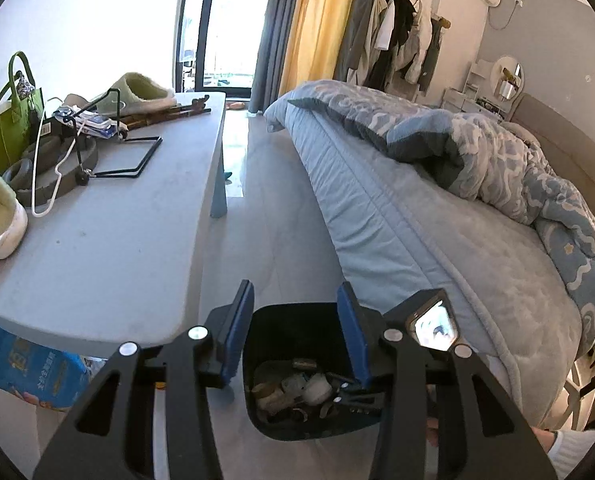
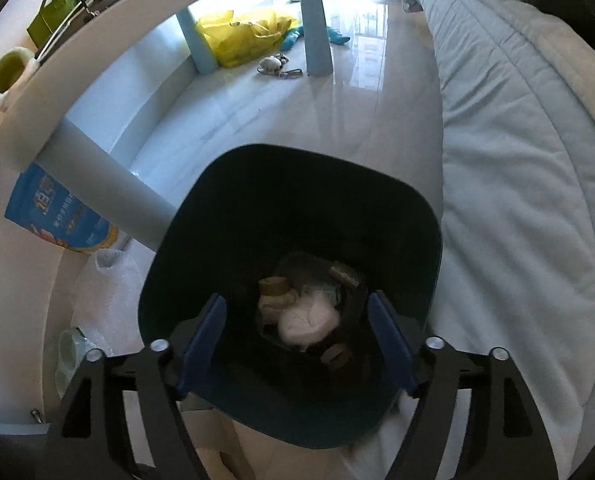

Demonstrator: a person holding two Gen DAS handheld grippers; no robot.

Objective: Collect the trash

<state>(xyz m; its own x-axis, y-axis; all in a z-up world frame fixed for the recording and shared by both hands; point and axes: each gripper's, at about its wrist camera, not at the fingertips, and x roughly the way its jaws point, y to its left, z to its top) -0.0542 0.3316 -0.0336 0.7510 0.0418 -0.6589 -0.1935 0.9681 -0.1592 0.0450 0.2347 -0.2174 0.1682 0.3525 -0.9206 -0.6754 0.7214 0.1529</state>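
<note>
Right tongs [image 2: 295, 340] spread wide, nothing between the blue pads [image 2: 203, 334], hanging right over the mouth of the dark trash bin [image 2: 257, 200]. Left tongs [image 1: 295, 334] also released, empty, held higher above the same bin [image 1: 265, 404], pointing down into it. Bin stands upright on the floor [image 2: 337, 112], opening facing up, long axis vertical, squeezed between the desk [image 1: 109, 248] and the bed [image 1: 437, 248]. Inside at the bottom: trash pile [image 2: 305, 316], a pale crumpled wad, brownish bits, wrappers; exact items hard to tell. A blue printed bag [image 2: 53, 216] sits beside a desk leg [image 2: 109, 196], yellow plastic bag [image 2: 245, 36] farther back under the desk. On the desk: green tote [image 1: 5, 128], fuzzy slippers [image 1: 137, 92], white hanger [image 1: 45, 176].
</note>
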